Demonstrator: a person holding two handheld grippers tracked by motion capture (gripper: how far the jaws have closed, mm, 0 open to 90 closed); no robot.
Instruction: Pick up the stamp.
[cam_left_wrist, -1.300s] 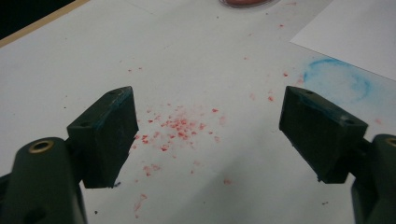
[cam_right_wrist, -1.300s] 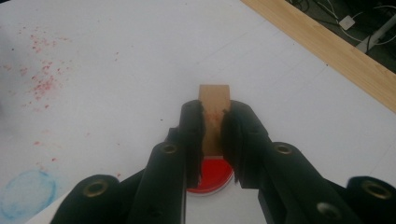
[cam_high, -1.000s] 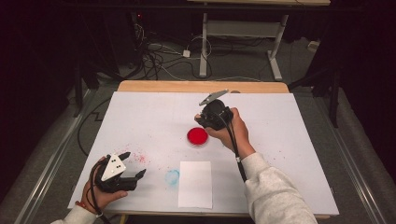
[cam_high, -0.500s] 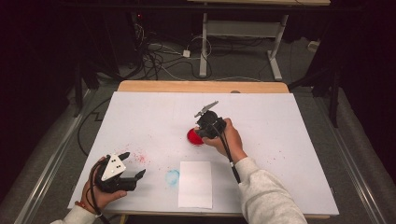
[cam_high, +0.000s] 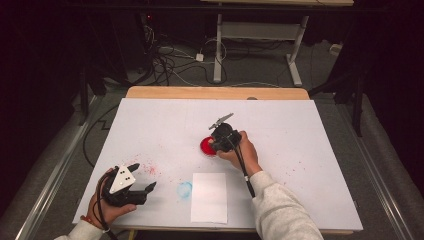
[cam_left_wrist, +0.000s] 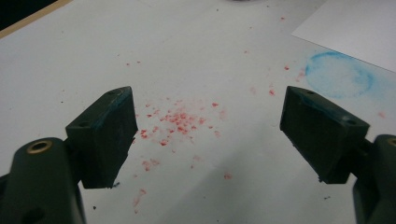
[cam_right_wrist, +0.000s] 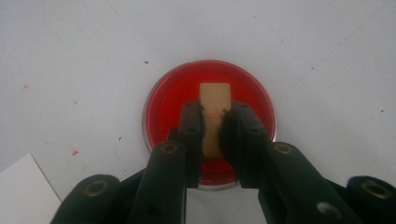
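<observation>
Paint loading: your right gripper (cam_right_wrist: 214, 126) clamps a tan block (cam_right_wrist: 215, 100) over the red dish (cam_right_wrist: 163, 107) mid-bench. Your left gripper (cam_left_wrist: 208, 135) rests spread apart by the bench's near-left corner, clear of the paper (cam_high: 209, 197).

White paper sheet (cam_high: 209, 197) beside blue ring stain (cam_high: 184, 189), red specks (cam_left_wrist: 177, 122).

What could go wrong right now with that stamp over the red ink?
1. The right gripper pinches the narrow wooden stamp by its sides over the red ink dish; a hard press may make it slip or tilt.
2. Red specks already dot the table, so a loaded stamp may drip more on its way to the white paper.
</observation>
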